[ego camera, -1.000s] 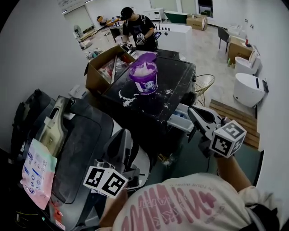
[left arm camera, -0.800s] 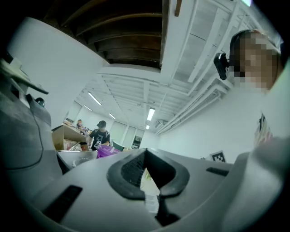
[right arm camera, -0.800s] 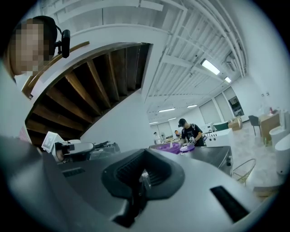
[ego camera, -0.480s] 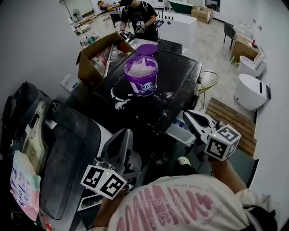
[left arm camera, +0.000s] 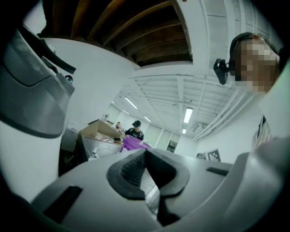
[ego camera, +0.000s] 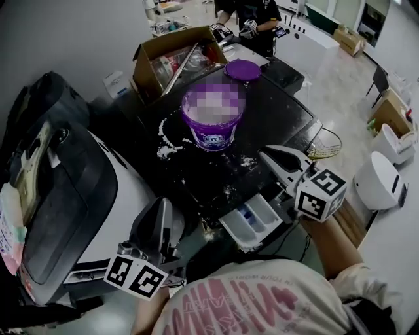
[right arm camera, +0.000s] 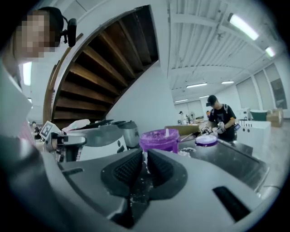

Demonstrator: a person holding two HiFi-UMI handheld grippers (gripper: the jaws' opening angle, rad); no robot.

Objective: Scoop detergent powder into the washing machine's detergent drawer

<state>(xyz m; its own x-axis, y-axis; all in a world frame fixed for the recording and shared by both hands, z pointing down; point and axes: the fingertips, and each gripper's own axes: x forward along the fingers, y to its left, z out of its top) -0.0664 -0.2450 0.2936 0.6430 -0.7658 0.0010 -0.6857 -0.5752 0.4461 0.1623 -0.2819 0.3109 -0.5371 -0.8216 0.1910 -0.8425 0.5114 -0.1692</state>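
On the glossy black top of the washing machine [ego camera: 278, 121]: a round purple plastic tub [ego camera: 213, 127], uncovered, near the middle. In the right gripper view, a thin white handle [right arm camera: 166, 132] upright out of its rim. Just behind the tub, flat on the same black top, a round purple lid [ego camera: 242, 69], apart from it. Around the tub's base and toward the front left edge, spilled white powder [ego camera: 167, 147] in patches and streaks.

Below the front edge of the machine, a white plastic detergent drawer [ego camera: 262, 229], pulled out, with a blue compartment inside. No powder to be made out in it from the head view.

Right claw [ego camera: 265, 155] at the front right of the black top, above and just behind the open drawer, pointed toward the tub and well short of it. Jaws just now opening, parted by a narrow slit, nothing between the ribbed pads [right arm camera: 129, 168]; white specks on the claw's body below them.

Left claw [ego camera: 160, 204] lower and at the left of the drawer, beside a white appliance with a dark rounded lid [ego camera: 65, 196], aimed the same way. Pads pressed together at the tips, empty.

Behind the tub at the left, an open brown cardboard box [ego camera: 171, 59] with mixed contents. Beyond the machine, a person in dark clothes [ego camera: 255, 19] at a white counter.
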